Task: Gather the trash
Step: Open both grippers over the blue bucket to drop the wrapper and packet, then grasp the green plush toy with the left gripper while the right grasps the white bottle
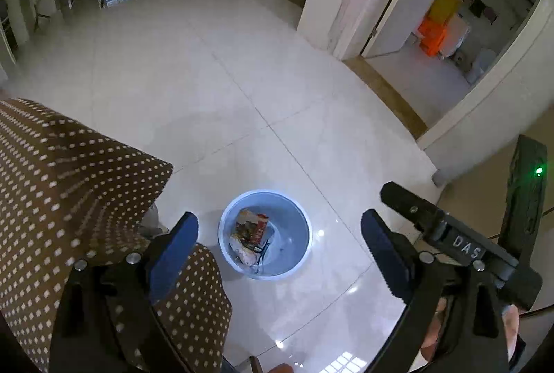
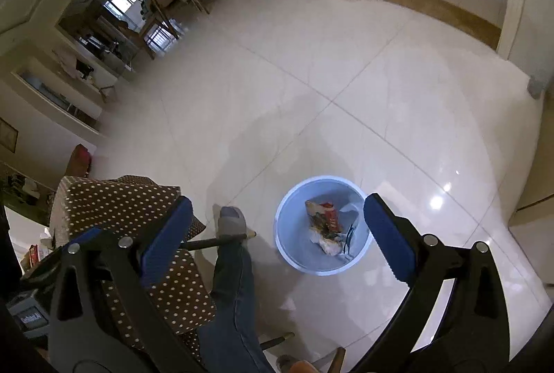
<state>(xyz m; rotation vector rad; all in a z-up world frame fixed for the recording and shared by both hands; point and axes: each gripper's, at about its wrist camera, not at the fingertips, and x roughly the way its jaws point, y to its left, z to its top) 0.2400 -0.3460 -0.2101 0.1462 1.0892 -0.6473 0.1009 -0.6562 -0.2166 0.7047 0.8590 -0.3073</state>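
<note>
Holding crumpled wrappers (image 1: 251, 236): blue bin (image 1: 297, 217)

Floor (image 1: 242, 68): glossy pale tiles, smooth, mirroring the light. Bin (image 1: 297, 255): smooth light-blue plastic, holding crumpled printed wrappers (image 1: 251, 227). Cushion (image 1: 69, 186): matt brown cloth, white-dotted.

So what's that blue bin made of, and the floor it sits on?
The bin looks like thin moulded plastic: smooth pale-blue wall, uniform colour, rolled rim. The floor looks like glazed ceramic or polished stone tile: large whitish squares with thin joint lines and mirror-like glints.
</note>
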